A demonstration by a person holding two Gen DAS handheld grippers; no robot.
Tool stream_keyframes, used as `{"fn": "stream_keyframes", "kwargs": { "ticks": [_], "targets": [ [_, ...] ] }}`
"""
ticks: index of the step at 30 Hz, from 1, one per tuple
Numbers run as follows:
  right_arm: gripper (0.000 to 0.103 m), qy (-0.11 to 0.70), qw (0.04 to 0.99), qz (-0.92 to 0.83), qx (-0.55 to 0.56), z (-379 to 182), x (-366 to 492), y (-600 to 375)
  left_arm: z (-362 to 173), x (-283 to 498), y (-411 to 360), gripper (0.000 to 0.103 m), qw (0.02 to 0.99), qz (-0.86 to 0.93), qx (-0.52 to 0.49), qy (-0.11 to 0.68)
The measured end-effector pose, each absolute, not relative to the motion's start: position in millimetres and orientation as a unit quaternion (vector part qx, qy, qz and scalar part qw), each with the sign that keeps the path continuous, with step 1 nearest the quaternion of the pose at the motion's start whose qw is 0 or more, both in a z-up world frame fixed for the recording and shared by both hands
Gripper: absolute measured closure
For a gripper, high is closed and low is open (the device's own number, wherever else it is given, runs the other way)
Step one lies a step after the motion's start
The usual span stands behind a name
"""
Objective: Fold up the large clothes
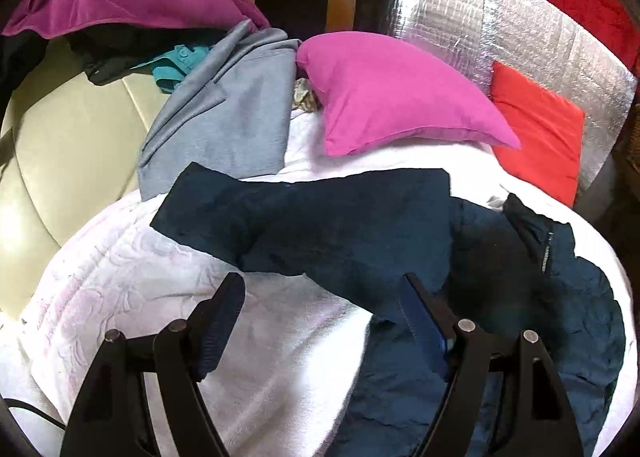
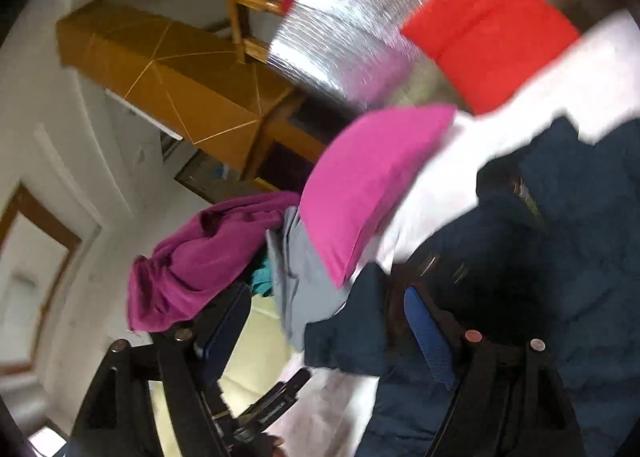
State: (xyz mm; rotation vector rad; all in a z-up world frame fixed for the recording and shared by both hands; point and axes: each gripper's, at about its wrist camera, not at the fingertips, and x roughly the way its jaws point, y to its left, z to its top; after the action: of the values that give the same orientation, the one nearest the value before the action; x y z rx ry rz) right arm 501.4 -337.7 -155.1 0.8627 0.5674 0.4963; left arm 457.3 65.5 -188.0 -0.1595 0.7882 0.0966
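Pink pillow and grey garment crowd the navy jacket.

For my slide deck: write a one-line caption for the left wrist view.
Open left claw above a dark blue jacket on a white bedspread, pink pillow behind.

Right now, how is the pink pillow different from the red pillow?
The bright pink fabric pillow looks plump with a pointed corner, while the flat red fabric pillow looks thin and squarish. The pink pillow lies on the white bed cover; the red pillow leans on the silver foil board. Both are plain, single-coloured cushions at the bed's head.
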Motion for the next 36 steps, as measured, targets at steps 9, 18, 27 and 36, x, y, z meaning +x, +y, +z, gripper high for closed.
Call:
{"fn": "stream_keyframes", "kwargs": {
  "ticks": [9,18,27,36],
  "targets": [
    [0.021,0.305,0.890,-0.130,0.314,-204,451,-459,-208,471,44,0.023,0.902,0.013,-0.092,0.421],
    [0.023,0.399,0.827,-0.156,0.364,-300,446,-536,-226,482,51,0.023,0.888,0.033,-0.114,0.445],
    [0.073,0.320,0.904,-0.159,0.234,-250,447,-489,-226,484,76,0.023,0.884,0.052,-0.144,0.443],
    [0.027,0.354,0.885,-0.217,0.209,-251,435,-491,-248,489,165,0.023,0.851,0.107,-0.233,0.458]
  ]
}}
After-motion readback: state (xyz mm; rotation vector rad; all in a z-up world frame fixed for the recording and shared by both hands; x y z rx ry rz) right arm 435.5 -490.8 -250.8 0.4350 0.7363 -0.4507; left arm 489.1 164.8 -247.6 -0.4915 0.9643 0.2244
